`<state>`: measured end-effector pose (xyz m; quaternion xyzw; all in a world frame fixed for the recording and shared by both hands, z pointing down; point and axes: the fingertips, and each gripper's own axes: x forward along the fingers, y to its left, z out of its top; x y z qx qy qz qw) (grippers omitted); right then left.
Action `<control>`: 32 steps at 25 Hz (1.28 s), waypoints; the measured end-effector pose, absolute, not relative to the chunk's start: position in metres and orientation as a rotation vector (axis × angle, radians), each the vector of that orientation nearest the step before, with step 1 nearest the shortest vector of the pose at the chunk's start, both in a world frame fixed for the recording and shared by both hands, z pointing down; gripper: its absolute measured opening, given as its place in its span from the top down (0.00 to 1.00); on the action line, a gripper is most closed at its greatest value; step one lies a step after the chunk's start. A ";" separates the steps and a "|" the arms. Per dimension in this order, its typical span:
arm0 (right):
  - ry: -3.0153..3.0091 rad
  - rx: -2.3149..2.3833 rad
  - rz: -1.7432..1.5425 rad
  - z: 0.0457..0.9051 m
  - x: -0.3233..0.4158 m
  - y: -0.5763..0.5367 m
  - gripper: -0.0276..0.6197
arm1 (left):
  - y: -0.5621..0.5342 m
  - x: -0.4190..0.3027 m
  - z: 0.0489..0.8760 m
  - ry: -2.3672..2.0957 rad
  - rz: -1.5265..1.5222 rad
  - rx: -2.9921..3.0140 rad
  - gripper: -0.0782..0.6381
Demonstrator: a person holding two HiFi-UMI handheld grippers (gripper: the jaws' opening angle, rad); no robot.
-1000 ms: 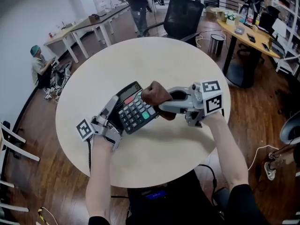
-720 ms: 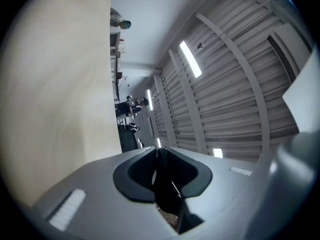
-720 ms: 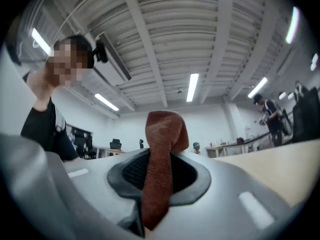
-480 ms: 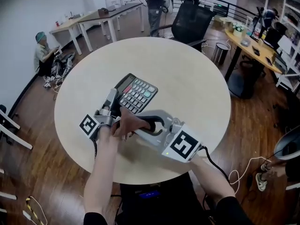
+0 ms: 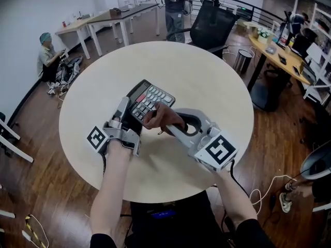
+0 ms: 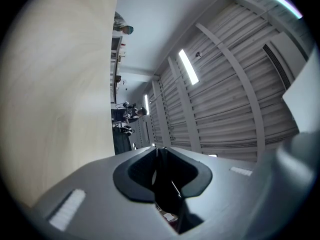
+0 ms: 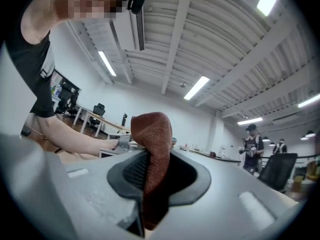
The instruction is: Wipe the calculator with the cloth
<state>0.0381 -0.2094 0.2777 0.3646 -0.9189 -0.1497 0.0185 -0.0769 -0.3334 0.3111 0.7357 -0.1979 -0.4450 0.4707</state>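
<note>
Above the table, left gripper jaws clamp the calculator; right gripper jaws pinch the cloth.

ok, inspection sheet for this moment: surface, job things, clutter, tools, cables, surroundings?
surface: round light table.
job's things: calculator, keys up; brown cloth bunched against its near key rows.
clutter: nothing seen on the table.
grippers: left tool shut on the calculator's near-left edge; right tool shut on the cloth.
cables: dark lead trailing from the right tool; white cable on the floor.
surroundings: wood floor, office chair, desks, a seated person at far left, a standing person at the back.
</note>
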 end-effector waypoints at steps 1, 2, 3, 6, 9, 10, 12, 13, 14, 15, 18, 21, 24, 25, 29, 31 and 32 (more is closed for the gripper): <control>-2.821 1.213 -0.461 0.277 0.055 -0.219 0.83 | -0.334 -0.077 0.311 -0.485 -1.087 1.807 0.81; -2.789 1.303 -0.441 0.276 0.073 -0.230 0.83 | -0.334 -0.077 0.312 -0.485 -1.085 1.810 0.80; -2.762 1.391 -0.405 0.275 0.090 -0.238 0.83 | -0.334 -0.079 0.312 -0.486 -1.086 1.810 0.81; -2.788 1.456 -0.347 0.269 0.099 -0.234 0.83 | -0.333 -0.086 0.314 -0.497 -1.092 1.803 0.81; -2.875 1.189 -0.496 0.268 0.041 -0.197 0.83 | -0.333 -0.087 0.315 -0.516 -1.095 1.797 0.81; -2.864 1.085 -0.558 0.272 0.019 -0.186 0.83 | -0.332 -0.085 0.315 -0.516 -1.097 1.795 0.81; -2.805 0.981 -0.639 0.283 -0.006 -0.174 0.83 | -0.330 -0.082 0.315 -0.509 -1.091 1.801 0.81; -2.805 0.993 -0.640 0.284 -0.007 -0.175 0.83 | -0.329 -0.080 0.315 -0.500 -1.083 1.809 0.81; -2.836 1.037 -0.602 0.282 0.000 -0.178 0.83 | -0.327 -0.078 0.315 -0.485 -1.075 1.819 0.81; -2.868 1.094 -0.538 0.279 0.013 -0.184 0.83 | -0.325 -0.076 0.314 -0.463 -1.064 1.830 0.81; -2.760 1.281 -0.424 0.288 0.075 -0.216 0.83 | -0.322 -0.070 0.317 -0.381 -0.950 1.896 0.80; -2.573 1.417 -0.219 0.314 0.133 -0.255 0.83 | -0.322 -0.055 0.327 -0.236 -0.672 2.003 0.81; -2.560 1.348 0.000 0.336 0.147 -0.277 0.83 | -0.327 -0.035 0.339 -0.161 -0.372 2.117 0.80; -2.559 1.301 0.043 0.342 0.146 -0.283 0.83 | -0.331 -0.027 0.343 -0.156 -0.275 2.152 0.80; -2.508 1.111 0.116 0.367 0.120 -0.309 0.83 | -0.338 -0.003 0.356 -0.112 0.027 2.236 0.80; -2.481 1.079 0.135 0.374 0.108 -0.325 0.83 | -0.339 0.003 0.359 -0.079 0.100 2.258 0.81; -2.471 1.081 0.150 0.375 0.106 -0.334 0.83 | -0.340 0.005 0.359 -0.064 0.116 2.265 0.81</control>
